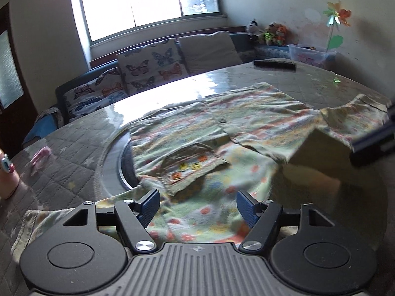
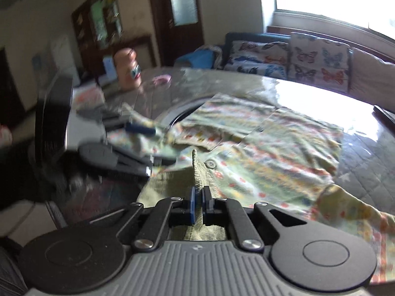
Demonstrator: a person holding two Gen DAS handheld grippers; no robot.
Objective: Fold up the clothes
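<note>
Butterfly-print cushions (image 1: 148, 66) line the sofa under the window (image 1: 148, 2); plush toys (image 1: 269, 33) sit in the corner. A dark remote (image 1: 274, 64) lies at the table's (image 1: 321, 86) far edge; paper pinwheel (image 1: 337, 14) beside the wall.

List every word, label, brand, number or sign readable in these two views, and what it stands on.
None can be read.
Peach bottle: its blue label is too blurred to read.
Patterned shirt: smiley faces on the pocket, no lettering.
Clear storage box: pink print, too small and blurred to read.

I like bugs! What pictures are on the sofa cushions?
Colourful butterflies on white fabric cover the sofa cushions, red, blue and dark ones. The left wrist view shows them best.
</note>
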